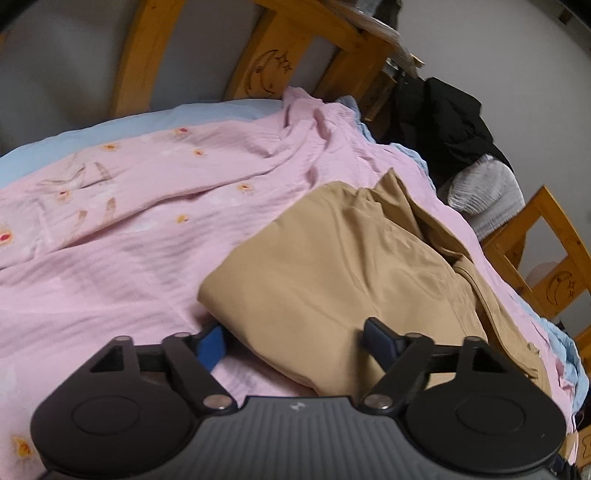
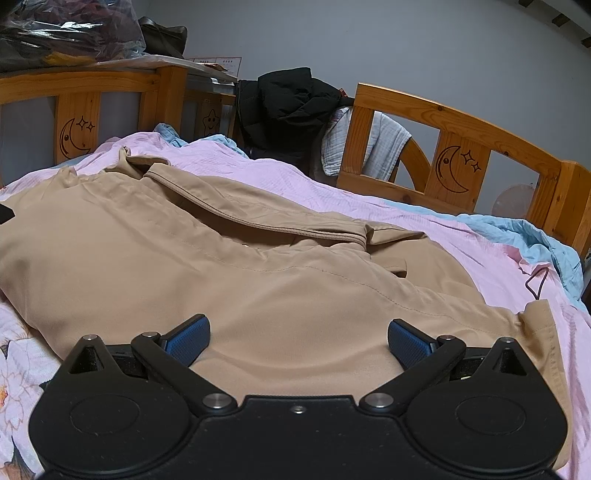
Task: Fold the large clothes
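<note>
A tan coat [image 1: 332, 258] lies partly folded on a pink quilt [image 1: 129, 221] that covers the bed. In the left wrist view, my left gripper [image 1: 293, 343] sits at the coat's near folded corner with its jaws apart. One blue pad [image 1: 210, 347] is beside the coat's edge on the quilt, and the other pad [image 1: 376, 339] is over the tan cloth. Neither pad presses the fabric. In the right wrist view, my right gripper [image 2: 299, 341] hovers open just above the coat [image 2: 221, 266], whose zipped edge and collar lie further back. Nothing is pinched between its pads.
A wooden bed rail [image 2: 461, 147] with moon and star carvings borders the bed. A black jacket [image 2: 291, 107] and a grey-white cloth [image 2: 384, 144] hang over the rail. A blue sheet [image 2: 535, 236] shows under the quilt. Bagged items [image 2: 70, 29] sit on a shelf.
</note>
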Demonstrator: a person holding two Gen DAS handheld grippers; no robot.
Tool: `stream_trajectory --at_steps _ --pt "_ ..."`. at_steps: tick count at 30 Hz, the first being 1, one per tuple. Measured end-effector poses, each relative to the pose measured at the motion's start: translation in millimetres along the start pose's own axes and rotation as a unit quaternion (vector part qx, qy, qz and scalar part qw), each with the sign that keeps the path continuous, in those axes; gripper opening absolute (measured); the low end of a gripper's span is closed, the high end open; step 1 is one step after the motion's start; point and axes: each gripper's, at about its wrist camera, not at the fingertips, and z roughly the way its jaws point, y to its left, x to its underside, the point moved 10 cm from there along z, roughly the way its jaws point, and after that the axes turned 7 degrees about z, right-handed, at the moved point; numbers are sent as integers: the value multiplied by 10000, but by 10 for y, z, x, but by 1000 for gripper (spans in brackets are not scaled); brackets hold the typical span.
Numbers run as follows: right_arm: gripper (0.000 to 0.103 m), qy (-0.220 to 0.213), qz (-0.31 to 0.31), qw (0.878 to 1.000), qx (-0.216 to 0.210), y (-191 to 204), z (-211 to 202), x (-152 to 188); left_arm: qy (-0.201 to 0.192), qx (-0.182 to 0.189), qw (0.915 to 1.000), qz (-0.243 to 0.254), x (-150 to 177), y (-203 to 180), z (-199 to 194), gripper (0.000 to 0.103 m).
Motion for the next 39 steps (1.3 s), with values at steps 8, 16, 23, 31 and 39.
stream_trajectory --at_steps 8,16,23,31,39 --pt "102 369 453 9981 -199 -144 -199 -23 107 136 9997 -196 -32 88 -8 71" --pt "102 849 1190 9886 -374 -549 -747 105 62 65 9993 -370 -35 109 5 44" --pt "99 136 1382 9901 -181 -639 -605 -76 -361 164 9989 -240 -163 -54 -195 3" --pt "66 94 719 9939 -829 -203 -297 -58 -1177 808 9719 1873 -445 -1209 -748 1" --pt "46 346 780 9903 -1098 -123 -193 9 -1190 1505 9373 2909 -413 -2197 -1012 0"
